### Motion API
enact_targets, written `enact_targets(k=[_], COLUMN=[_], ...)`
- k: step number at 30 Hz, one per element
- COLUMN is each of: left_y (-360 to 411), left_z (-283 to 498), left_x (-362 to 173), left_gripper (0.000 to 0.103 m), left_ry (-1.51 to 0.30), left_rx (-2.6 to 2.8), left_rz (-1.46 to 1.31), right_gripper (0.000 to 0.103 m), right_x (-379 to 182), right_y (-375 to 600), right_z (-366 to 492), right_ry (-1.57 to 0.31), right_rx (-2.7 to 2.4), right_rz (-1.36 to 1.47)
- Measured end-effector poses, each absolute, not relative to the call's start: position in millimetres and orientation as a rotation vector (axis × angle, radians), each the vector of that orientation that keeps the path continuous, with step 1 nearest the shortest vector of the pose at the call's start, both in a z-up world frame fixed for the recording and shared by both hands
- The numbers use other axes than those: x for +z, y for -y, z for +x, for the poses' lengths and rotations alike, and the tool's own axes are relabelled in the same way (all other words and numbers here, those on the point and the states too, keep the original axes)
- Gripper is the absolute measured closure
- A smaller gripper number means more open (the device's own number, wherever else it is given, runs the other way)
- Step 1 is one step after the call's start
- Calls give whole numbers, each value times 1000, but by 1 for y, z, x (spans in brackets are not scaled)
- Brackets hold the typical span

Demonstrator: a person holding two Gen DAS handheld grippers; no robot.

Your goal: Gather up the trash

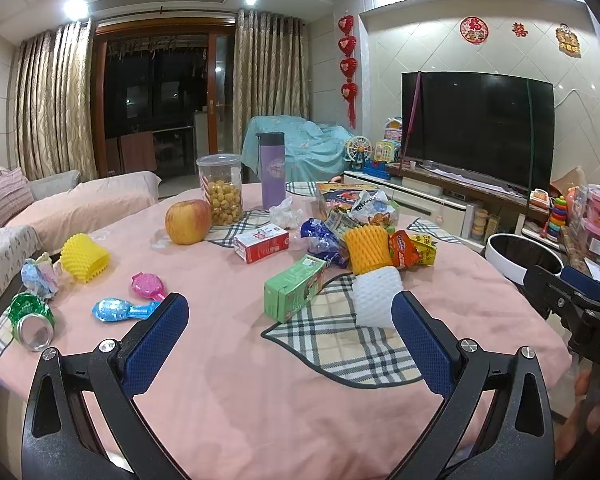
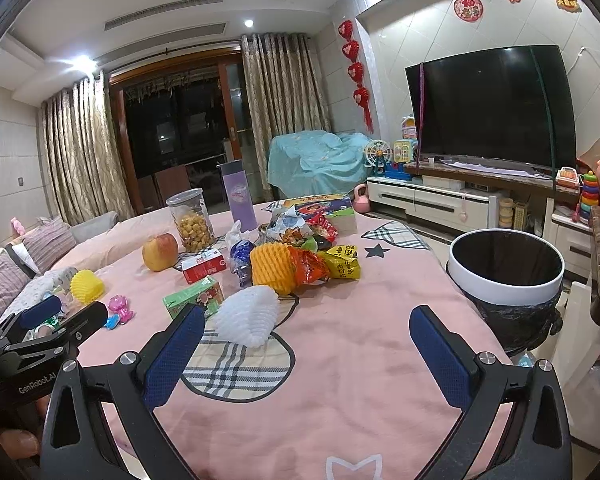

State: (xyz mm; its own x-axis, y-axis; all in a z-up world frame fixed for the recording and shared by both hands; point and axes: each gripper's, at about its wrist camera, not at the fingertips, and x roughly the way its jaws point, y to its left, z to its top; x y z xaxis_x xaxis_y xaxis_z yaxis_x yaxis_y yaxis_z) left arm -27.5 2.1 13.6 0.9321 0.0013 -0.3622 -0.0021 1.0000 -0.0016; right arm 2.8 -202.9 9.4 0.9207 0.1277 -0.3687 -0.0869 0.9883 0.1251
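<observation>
Trash lies on a pink-covered table (image 1: 236, 392): a white foam fruit net (image 1: 376, 296) (image 2: 248, 318), a green drink carton (image 1: 294, 290) (image 2: 194, 298), an orange foam net (image 1: 367, 250) (image 2: 270, 266), snack wrappers (image 1: 414, 248) (image 2: 324, 262), a red box (image 1: 262, 243), a yellow foam net (image 1: 85, 258), a crushed green can (image 1: 32, 320). A white-rimmed bin (image 2: 506, 276) with a black liner stands right of the table. My left gripper (image 1: 290, 326) is open and empty above the near table, before the carton and white net. My right gripper (image 2: 306, 338) is open and empty, the white net by its left finger.
An apple (image 1: 188, 222), a popcorn jar (image 1: 222, 190) and a purple flask (image 1: 272, 170) stand at the back. Pink and blue foil toys (image 1: 128, 304) lie left. A sofa (image 1: 80, 204) is left, a TV (image 1: 478, 128) and toy shelves right.
</observation>
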Motion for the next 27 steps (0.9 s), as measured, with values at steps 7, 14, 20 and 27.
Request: enact_targets(k=[7,14,20,27], left_y=[-3,-2,-7,-20], left_z=[-27,-26,-19,-2], left_x=[13,12,7,-7], left_gripper=[0,0,0,0], left_ry=[-373,-377,-404,-477], left_rx=[0,-1,-1,7], left_rz=[-5,-4,-15,-23], right_gripper=[0,0,0,0], right_x=[9,8,5,-6], right_y=[202,200,197,190], right_z=[3,2,5,24], right_ry=[-388,-390,-412,-501], right_rx=[111,115,127,181], right_rz=[108,109,120,148])
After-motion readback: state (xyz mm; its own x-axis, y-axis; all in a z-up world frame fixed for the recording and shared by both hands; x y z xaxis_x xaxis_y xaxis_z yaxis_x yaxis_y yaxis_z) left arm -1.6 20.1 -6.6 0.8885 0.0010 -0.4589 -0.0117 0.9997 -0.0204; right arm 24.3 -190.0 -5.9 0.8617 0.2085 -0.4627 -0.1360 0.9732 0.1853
